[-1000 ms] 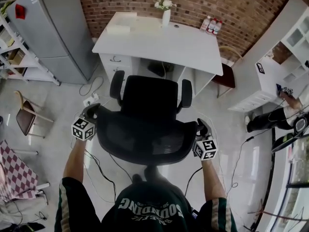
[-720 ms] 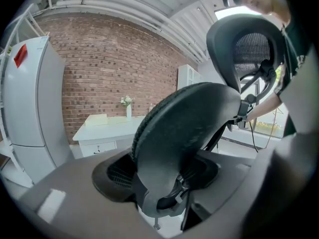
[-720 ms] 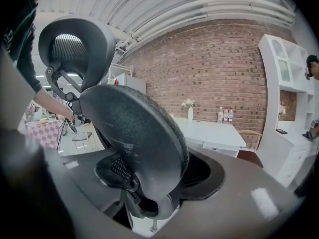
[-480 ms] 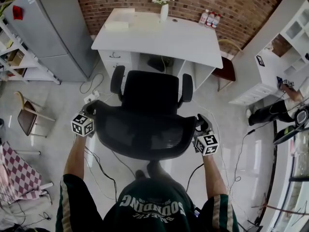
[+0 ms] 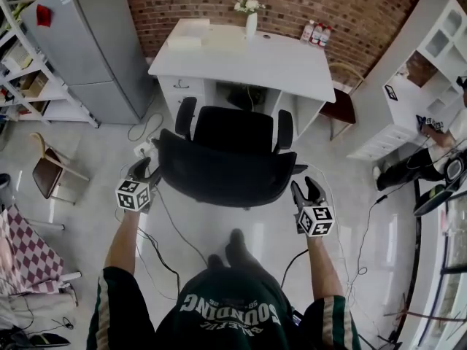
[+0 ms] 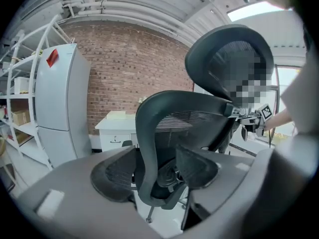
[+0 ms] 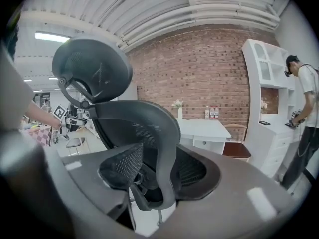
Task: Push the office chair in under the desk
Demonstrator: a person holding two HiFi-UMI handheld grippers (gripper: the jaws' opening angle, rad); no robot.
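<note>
The black mesh office chair stands with its seat at the front edge of the white desk, before the knee opening. My left gripper is just off the backrest's left edge, its jaws closing a little with nothing between them. The right gripper hangs behind the backrest's right edge, apart from it, its jaws closing on nothing. In the left gripper view the backrest and headrest stand ahead, beyond the pads. The right gripper view shows that backrest beyond its pads.
A grey fridge and shelves stand at left, with a small wooden chair. Cables and a power strip lie on the floor. A vase and bottles stand on the desk. White cabinets and a person are at right.
The chair has rolled forward toward the desk and away from me. Both grippers, earlier against the backrest's sides, now trail behind it. The right jaws have narrowed.
</note>
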